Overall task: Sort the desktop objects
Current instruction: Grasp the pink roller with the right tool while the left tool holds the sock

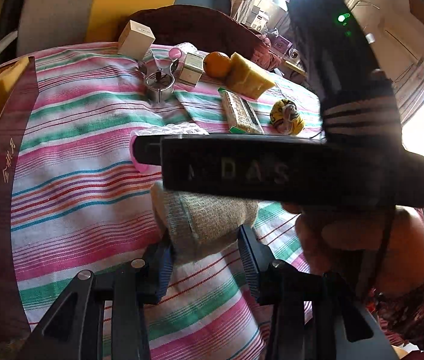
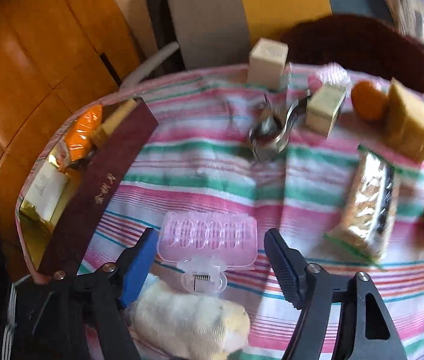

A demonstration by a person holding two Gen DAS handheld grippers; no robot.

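Left jaws (image 1: 205,258) on the rolled cloth (image 1: 208,219), right jaws (image 2: 208,258) parted and empty.

From my left wrist: my pads press both sides of the beige rolled cloth, low over the striped bench cover (image 1: 76,180) — my other tool's black body (image 1: 287,168) crosses the middle of the picture, a hand (image 1: 362,246) beneath it. From my right wrist: my jaws stand apart around nothing, the pink clear clip case (image 2: 208,240) lying on the bench between and beyond the fingertips — the cloth sits at bottom left, just under my blue pad (image 2: 138,267). The maroon box (image 2: 100,186) lies at the left edge; orange (image 2: 368,100) and yellow sponge (image 2: 410,123) far right.
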